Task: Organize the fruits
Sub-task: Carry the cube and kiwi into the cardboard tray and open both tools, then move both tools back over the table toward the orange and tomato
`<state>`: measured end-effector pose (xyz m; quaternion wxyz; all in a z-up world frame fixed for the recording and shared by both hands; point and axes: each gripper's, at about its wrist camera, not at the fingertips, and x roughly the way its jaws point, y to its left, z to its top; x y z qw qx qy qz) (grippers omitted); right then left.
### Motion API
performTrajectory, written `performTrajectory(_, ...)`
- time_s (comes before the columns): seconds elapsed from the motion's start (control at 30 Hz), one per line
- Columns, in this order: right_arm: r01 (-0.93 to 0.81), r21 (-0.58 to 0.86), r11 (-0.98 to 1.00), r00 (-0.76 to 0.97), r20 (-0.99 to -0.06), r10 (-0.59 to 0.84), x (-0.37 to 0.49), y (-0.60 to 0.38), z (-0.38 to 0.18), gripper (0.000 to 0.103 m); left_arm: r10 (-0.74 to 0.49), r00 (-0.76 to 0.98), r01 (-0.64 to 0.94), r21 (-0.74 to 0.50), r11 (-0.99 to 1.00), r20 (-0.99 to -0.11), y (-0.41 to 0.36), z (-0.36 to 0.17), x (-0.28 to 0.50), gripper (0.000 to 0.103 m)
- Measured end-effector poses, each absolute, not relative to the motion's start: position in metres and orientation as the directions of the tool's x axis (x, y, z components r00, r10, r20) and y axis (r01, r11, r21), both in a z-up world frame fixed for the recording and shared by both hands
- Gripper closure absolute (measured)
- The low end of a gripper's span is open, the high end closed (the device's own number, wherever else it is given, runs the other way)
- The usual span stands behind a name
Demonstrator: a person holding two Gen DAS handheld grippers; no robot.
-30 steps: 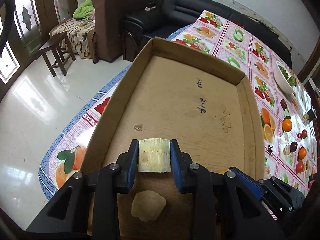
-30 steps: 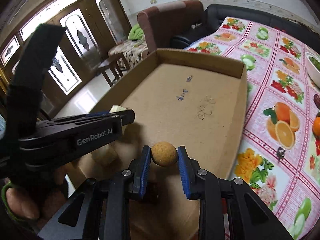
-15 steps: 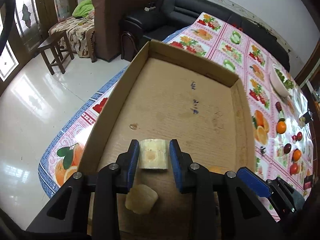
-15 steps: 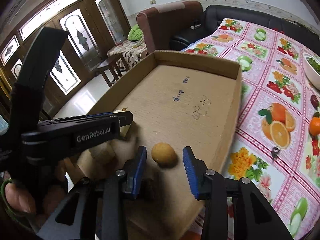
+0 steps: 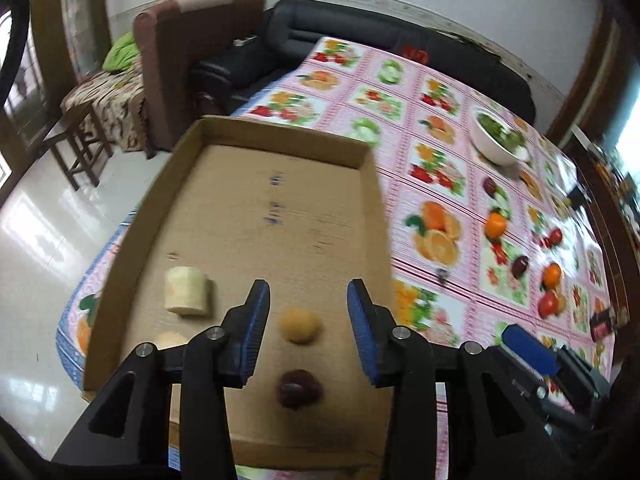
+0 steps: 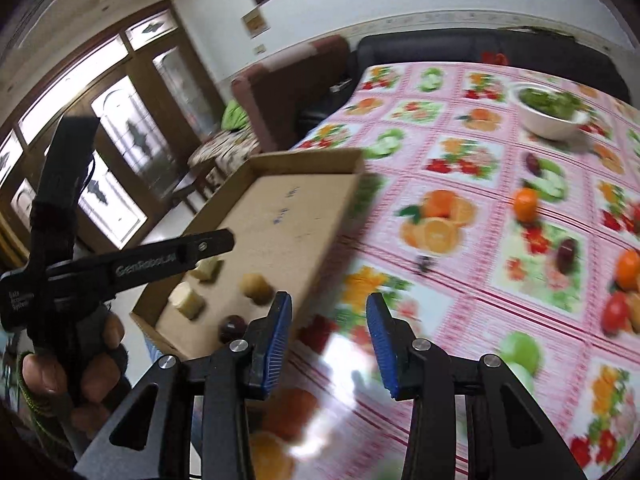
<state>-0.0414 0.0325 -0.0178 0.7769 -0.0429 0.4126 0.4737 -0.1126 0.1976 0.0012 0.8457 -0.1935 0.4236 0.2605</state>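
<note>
A shallow cardboard box (image 5: 280,132) lies at the table's left end. In it lie a pale cut chunk (image 5: 186,290), a second pale piece (image 5: 170,340), a round tan fruit (image 5: 299,325) and a dark red fruit (image 5: 298,390). My left gripper (image 5: 307,312) is open and empty above the tan fruit. My right gripper (image 6: 328,320) is open and empty over the tablecloth beside the box (image 6: 280,216). Loose oranges (image 6: 525,202) and dark fruits (image 6: 567,254) lie on the table to the right.
The table has a pink fruit-print cloth (image 5: 440,184). A white bowl of greens (image 5: 498,140) stands at the far right. A black sofa (image 5: 360,28) and a brown armchair (image 5: 180,56) stand behind the table. A tiled floor lies to the left.
My left gripper let go of the pale chunk, opened wide and drew back to the right. My right gripper, having released the tan fruit, pulled out of the box toward the tablecloth.
</note>
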Motion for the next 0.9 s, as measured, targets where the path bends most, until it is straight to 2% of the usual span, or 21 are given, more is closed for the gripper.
performTrajectory(0.57, -0.455, 0.362, 0.813, 0.47, -0.678, 0.565, 0.024, -0.155, -0.027, 0.06, 0.151, 0.53, -0.404, -0.092, 0.91, -0.835, 0.092, 0.001, -0.063, 0.065)
performTrajectory(0.9, -0.363, 0.364, 0.858, 0.516, -0.688, 0.51, 0.034, -0.204, -0.038, 0.06, 0.094, 0.518, -0.334, -0.1, 0.937, -0.85, 0.055, -0.007, -0.041, 0.065)
